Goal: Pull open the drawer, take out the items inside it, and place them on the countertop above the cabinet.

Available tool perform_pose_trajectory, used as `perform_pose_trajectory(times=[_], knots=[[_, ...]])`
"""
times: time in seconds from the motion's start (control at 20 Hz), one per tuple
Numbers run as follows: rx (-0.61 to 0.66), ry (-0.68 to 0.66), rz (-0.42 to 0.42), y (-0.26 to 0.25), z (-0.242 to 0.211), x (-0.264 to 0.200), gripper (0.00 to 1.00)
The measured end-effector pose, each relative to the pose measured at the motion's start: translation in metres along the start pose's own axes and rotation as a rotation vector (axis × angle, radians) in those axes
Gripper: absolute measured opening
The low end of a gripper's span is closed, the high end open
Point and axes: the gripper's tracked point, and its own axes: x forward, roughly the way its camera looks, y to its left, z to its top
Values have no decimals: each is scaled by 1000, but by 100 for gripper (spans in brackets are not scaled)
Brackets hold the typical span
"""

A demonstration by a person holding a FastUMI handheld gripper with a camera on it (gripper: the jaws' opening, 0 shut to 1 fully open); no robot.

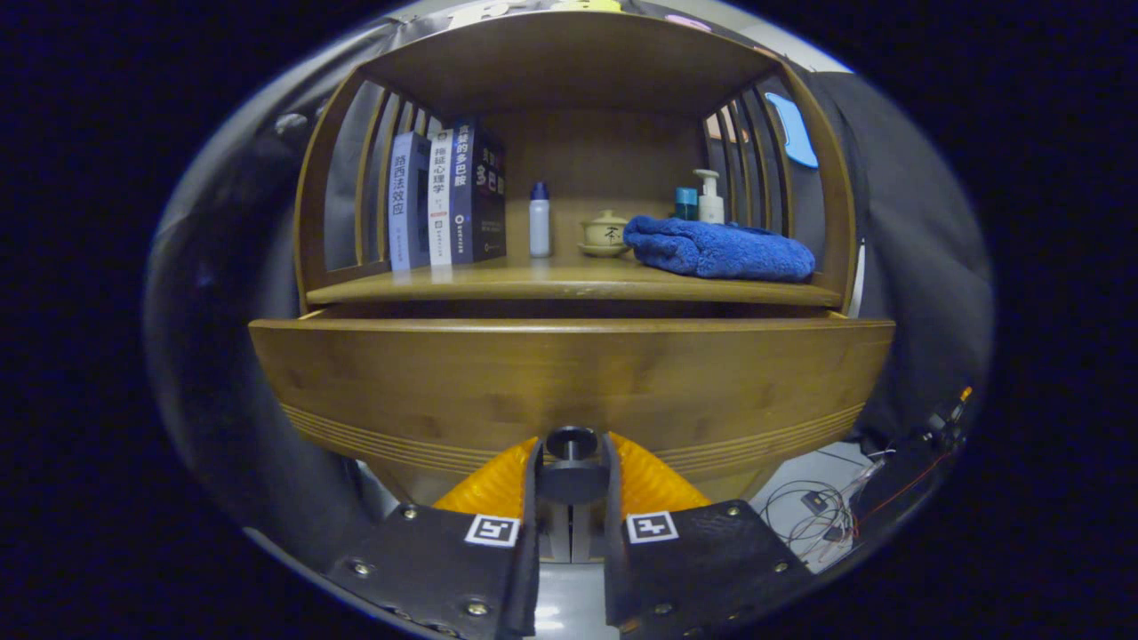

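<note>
- Drawer point(569, 382) of the wooden cabinet point(569, 62) stands pulled out a little, a dark gap showing above its front.
- Gripper point(572, 462) is closed narrowly on the drawer's knob point(571, 442), both fingers pressing its sides.
- Countertop point(498, 283) carries upright books point(444, 200), a small bottle point(540, 220), a teapot point(605, 233), a folded blue towel point(720, 249) and a pump bottle point(709, 197).
- Cables point(813, 516) lie on the floor beside the cabinet.

Books point(447, 200) left on countertop point(533, 283), bottle point(540, 220) and teacup point(606, 234) centre, towel point(718, 249) right, drawer point(569, 382) below, pulled out.
</note>
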Motion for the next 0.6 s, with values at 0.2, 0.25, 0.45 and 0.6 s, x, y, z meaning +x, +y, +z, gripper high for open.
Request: perform_pose_trajectory(times=[0.2,0.25,0.45,0.6], knots=[[10,17,21,-1,-7,-22,30],[16,21,23,-2,-7,-28,30],[7,18,37,-2,-14,-50,30],[22,31,47,-3,-20,-63,30]])
